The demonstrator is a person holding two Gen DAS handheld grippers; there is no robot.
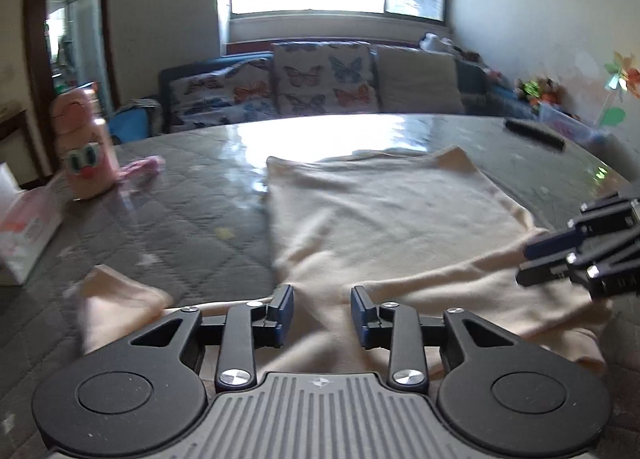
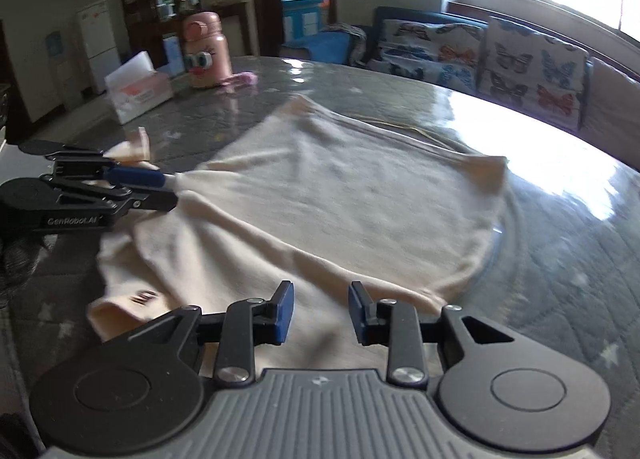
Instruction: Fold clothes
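Observation:
A cream garment (image 1: 384, 211) lies spread on the grey quilted table (image 1: 180, 219); it also shows in the right wrist view (image 2: 340, 199). My left gripper (image 1: 322, 315) is open just above its near edge, jaws apart with cloth showing between them. It also shows from the side in the right wrist view (image 2: 160, 189), at the garment's left edge. My right gripper (image 2: 320, 313) is open over the near hem. It also shows in the left wrist view (image 1: 532, 263), at the garment's right side. A sleeve (image 1: 120, 299) lies at the near left.
A pink cartoon bottle (image 1: 86, 155) and a tissue box (image 1: 28, 227) stand at the table's left. A dark remote (image 1: 534, 133) lies at the far right. A sofa with butterfly cushions (image 1: 320, 79) stands beyond the table.

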